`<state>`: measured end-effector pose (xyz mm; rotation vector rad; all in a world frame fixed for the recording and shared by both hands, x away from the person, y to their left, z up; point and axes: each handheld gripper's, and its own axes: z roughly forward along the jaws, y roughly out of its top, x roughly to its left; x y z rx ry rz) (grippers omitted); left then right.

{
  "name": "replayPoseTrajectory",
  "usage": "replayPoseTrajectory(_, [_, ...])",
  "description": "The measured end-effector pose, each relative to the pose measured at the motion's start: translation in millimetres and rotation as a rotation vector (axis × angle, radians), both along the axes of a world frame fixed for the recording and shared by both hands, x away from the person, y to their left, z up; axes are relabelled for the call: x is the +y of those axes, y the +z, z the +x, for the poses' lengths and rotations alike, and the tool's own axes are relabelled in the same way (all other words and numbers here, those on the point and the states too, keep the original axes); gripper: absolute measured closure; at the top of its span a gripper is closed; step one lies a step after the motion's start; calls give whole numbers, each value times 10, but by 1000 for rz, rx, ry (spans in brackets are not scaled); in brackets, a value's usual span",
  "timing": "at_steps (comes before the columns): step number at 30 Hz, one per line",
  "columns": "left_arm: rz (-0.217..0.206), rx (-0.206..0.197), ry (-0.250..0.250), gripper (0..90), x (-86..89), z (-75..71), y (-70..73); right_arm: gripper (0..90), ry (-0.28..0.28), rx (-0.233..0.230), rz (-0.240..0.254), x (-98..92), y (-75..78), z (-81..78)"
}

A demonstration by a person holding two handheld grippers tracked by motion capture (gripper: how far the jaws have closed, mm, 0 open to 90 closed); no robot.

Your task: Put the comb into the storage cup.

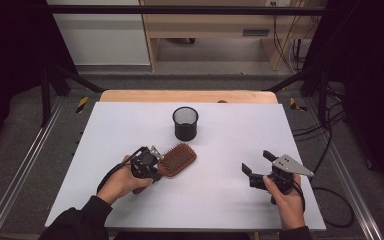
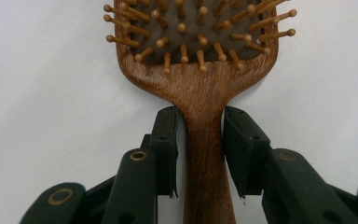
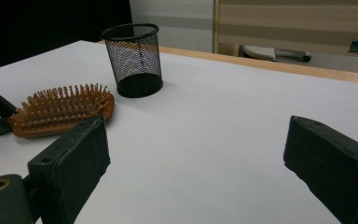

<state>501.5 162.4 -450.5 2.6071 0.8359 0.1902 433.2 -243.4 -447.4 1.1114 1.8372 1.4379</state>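
Wooden hairbrush (image 2: pixel 200 84) lying bristles-up on white table (image 1: pixel 220 200), lower centre-left of high view, handle set between pads of left gripper (image 2: pixel 200 149): pads hard against handle at its neck, grasp narrow and near the head, so likely to pivot or slip on lifting if squeeze proves light on smooth wood. Right gripper (image 1: pixel 261 165) at lower right, jaws spread wide, nothing between them, well apart from brush, no support on hand should head droop. Black mesh cup (image 1: pixel 185 123) upright beyond brush toward upper centre; tall and light, liable to tip if brush head strikes rim.
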Motion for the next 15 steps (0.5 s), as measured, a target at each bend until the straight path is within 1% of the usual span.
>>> replayPoseTrajectory(4, [9,-3,-11,665,-7,-2,0,67,-1,1,-3,2,-2,1])
replayPoseTrajectory(8, [41,-3,-20,663,-49,1,8,68,3,2,-6,9,-5,3])
replayPoseTrajectory(11, [55,-1,-20,667,-67,4,12,68,2,5,-3,16,-5,2])
replayPoseTrajectory(15, [53,16,-18,691,-71,19,15,67,3,5,-5,19,-7,2])
